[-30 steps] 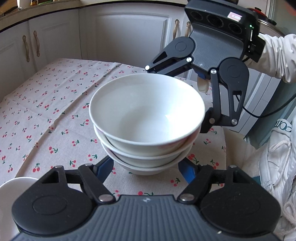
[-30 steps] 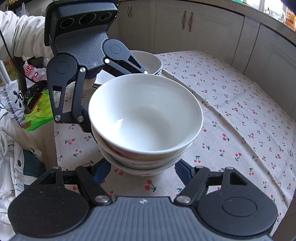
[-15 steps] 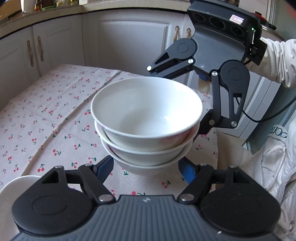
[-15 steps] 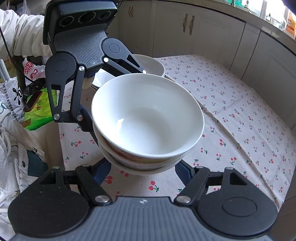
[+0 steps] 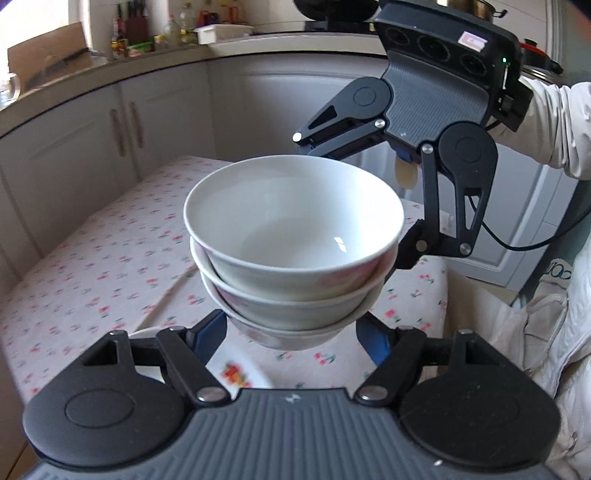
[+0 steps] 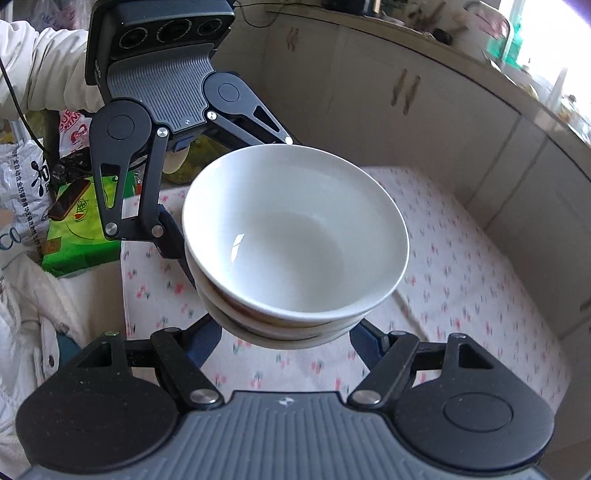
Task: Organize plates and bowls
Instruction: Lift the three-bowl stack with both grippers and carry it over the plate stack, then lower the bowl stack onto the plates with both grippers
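A stack of three white bowls point(image 5: 291, 236) hangs in the air above the cherry-print table point(image 5: 110, 258). My left gripper point(image 5: 291, 332) holds the lowest bowl from the near side, its blue fingers point(image 5: 210, 328) pressed on either side of it. My right gripper point(image 5: 369, 206) grips the stack from the far side. In the right wrist view the same stack point(image 6: 295, 240) sits between my right gripper point(image 6: 284, 339) and the left gripper point(image 6: 207, 206) opposite. A plate with a fruit print point(image 5: 236, 373) lies on the table under the stack.
White kitchen cabinets point(image 5: 122, 133) run along the far side of the table. A worktop with bottles point(image 5: 155, 33) is behind them. A green box point(image 6: 74, 240) and plastic bags point(image 6: 22, 184) lie off the table's end. The person's white sleeve point(image 5: 554, 122) is at right.
Both grippers have lifted the bowl stack well up off the table. The table now lies farther below, and a plate has come into view under the stack.
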